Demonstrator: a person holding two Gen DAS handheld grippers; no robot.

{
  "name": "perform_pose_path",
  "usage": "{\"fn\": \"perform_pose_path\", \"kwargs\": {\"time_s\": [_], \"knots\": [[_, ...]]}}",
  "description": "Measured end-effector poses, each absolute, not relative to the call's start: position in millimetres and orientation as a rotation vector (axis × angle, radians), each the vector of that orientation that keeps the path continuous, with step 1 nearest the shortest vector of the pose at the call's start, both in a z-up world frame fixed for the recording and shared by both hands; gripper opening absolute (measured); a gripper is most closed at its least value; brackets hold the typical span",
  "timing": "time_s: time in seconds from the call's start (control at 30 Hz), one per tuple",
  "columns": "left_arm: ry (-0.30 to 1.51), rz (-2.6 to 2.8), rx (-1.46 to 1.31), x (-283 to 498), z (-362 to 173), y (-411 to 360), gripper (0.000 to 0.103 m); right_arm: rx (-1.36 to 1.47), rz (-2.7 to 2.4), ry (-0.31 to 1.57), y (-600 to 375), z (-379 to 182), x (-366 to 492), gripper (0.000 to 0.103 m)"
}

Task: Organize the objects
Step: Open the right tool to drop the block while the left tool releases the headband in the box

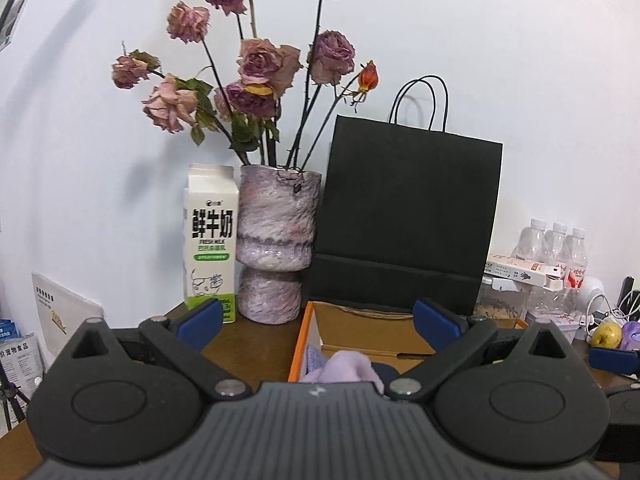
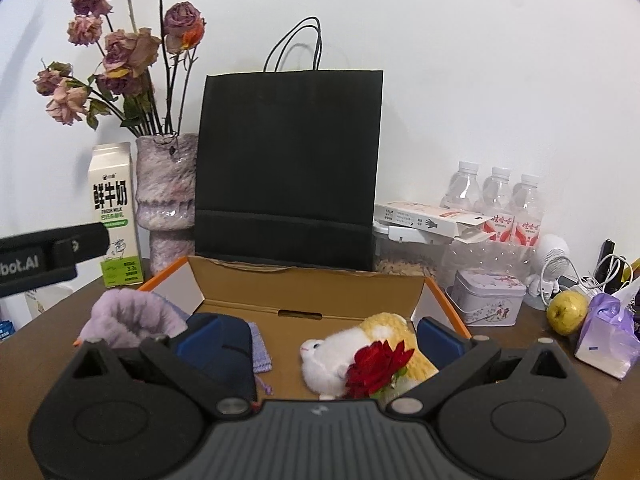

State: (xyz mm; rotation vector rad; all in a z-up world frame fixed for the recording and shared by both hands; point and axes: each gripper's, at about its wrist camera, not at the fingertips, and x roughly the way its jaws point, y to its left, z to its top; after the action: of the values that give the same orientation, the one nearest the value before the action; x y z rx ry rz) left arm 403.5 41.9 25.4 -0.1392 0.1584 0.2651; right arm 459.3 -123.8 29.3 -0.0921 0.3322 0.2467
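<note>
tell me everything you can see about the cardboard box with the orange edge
The cardboard box is open and shallow, brown corrugated inside with white side flaps and an orange outer rim. A finger slot is cut in its inner back panel. It lies flat on the brown table, directly in front of the black paper bag. Inside are a lilac fluffy item, a dark blue fabric piece, a small lilac pouch and a white and yellow plush toy with a red flower.
</note>
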Motion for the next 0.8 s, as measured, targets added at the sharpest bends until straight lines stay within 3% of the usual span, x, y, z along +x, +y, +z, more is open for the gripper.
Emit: {"fn": "perform_pose_path", "kwargs": {"time_s": [0.8], "knots": [[0.234, 0.256, -0.170, 325, 0, 40, 0.103, -0.072, 0.287, 0.288, -161, 14, 366, 0.103]]}}
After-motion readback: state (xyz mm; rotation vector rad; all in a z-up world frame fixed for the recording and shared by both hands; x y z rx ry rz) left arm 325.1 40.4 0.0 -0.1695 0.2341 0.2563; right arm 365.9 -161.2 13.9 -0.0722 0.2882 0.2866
